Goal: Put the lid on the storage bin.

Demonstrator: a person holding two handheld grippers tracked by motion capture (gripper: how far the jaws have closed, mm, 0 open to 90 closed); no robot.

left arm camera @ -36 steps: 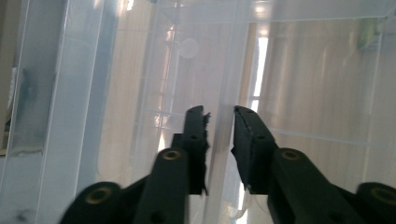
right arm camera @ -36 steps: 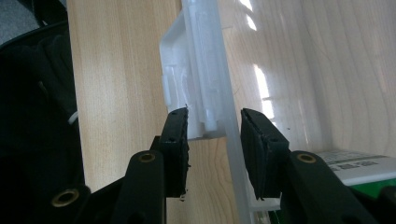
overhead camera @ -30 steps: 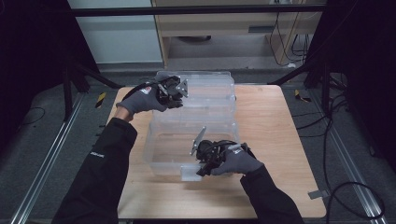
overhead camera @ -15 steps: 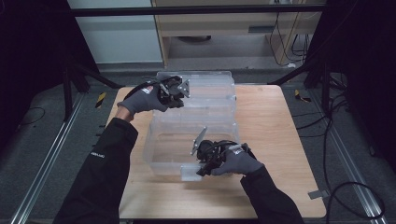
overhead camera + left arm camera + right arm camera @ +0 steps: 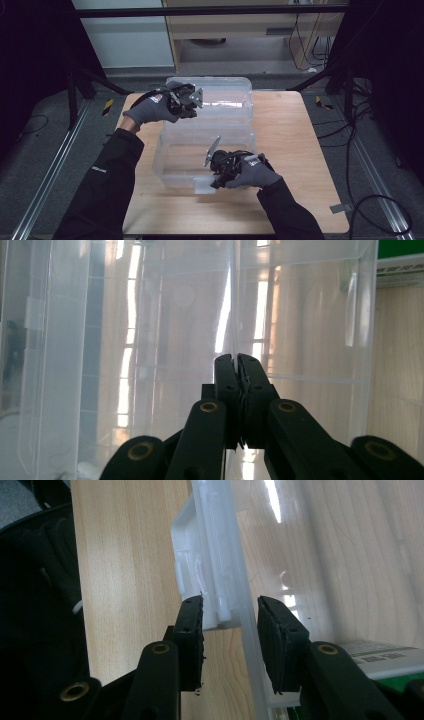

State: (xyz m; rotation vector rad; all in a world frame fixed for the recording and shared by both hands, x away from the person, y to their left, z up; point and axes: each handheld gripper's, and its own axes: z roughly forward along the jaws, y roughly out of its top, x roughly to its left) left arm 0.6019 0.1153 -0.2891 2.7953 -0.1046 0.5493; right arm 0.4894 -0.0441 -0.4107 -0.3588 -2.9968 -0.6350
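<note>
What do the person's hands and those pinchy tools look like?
Both hands wear grey knit gloves over black sleeves. The left gripper and right gripper are black, each topped by a grey three-cornered plate. Their jaws are flat black bars with brass-coloured rivets and ridged black pads.

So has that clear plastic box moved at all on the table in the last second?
No. The clear plastic box sits at the same spot on the wooden table, its far end level with the table's far edge as before.
</note>
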